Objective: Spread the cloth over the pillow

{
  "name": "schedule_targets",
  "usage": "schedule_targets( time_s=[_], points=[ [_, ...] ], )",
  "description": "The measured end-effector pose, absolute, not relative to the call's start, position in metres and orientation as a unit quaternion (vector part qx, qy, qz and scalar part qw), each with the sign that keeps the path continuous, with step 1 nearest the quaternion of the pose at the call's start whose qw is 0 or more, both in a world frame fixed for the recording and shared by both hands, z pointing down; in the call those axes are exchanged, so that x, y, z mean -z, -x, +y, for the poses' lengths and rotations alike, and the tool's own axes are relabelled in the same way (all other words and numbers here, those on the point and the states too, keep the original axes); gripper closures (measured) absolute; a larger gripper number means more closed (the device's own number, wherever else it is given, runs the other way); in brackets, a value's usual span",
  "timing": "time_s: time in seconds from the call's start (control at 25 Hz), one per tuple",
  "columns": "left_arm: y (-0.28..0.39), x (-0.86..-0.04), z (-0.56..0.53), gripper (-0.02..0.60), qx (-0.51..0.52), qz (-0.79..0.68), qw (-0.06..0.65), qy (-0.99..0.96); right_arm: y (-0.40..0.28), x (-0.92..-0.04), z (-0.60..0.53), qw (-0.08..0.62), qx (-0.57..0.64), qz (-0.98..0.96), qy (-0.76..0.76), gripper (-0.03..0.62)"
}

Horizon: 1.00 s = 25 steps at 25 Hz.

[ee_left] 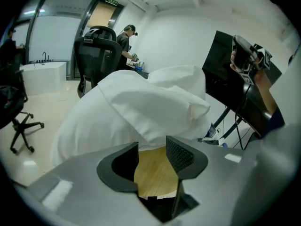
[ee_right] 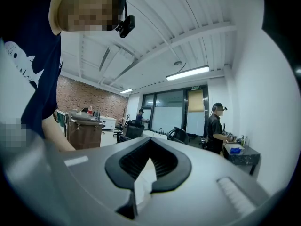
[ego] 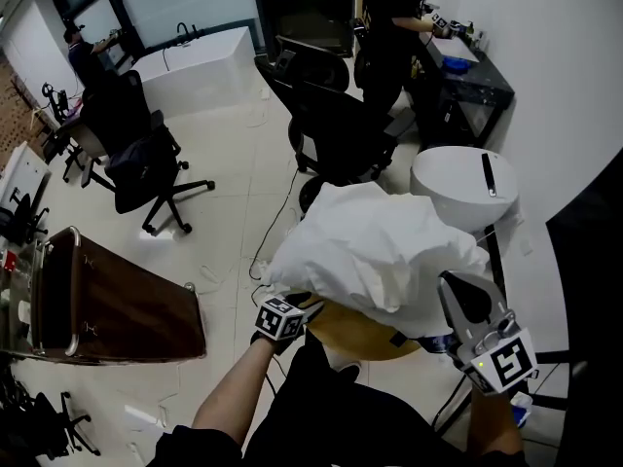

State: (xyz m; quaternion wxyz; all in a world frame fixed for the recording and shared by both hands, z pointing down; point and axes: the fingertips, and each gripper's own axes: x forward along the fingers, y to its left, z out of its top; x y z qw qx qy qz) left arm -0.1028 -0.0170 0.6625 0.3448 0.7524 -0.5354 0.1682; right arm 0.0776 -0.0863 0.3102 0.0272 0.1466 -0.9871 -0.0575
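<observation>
Covering one table [ego: 362, 337], one white cloth [ego: 375, 246], two grippers [ee_left: 153, 147] [ee_right: 150, 145]

**No legible writing in any view**

The left marker cube [ego: 280, 317] and the right marker cube [ego: 504, 360] carry only black-and-white square patterns, not letters or numbers. A green sign [ee_left: 111, 2] hangs above the far doorway. It also shows in the right gripper view [ee_right: 194, 87], but it is too small to read in either. The white print [ee_right: 21, 62] on the person's dark shirt is a picture and has no words.
</observation>
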Motion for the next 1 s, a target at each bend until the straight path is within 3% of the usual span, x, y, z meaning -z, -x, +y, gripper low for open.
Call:
schedule_targets(
  time_s=[0.36,0.64,1.0],
  points=[
    [0.096,-0.673,-0.036,0.448,-0.124,-0.527,0.360,-0.760,-0.080,-0.314,-0.095,0.056,0.083,-0.983,-0.157,0.588],
    [0.094,-0.658,-0.038,0.572,-0.132,-0.516,0.333,-0.778,-0.073,-0.321,-0.104,0.061,0.076,-0.983,-0.153,0.588],
    [0.140,-0.627,-0.001,0.581,-0.204,-0.502,0.314,-0.779,-0.040,-0.312,-0.128,0.048,0.088,-0.986,-0.131,0.588]
  ],
)
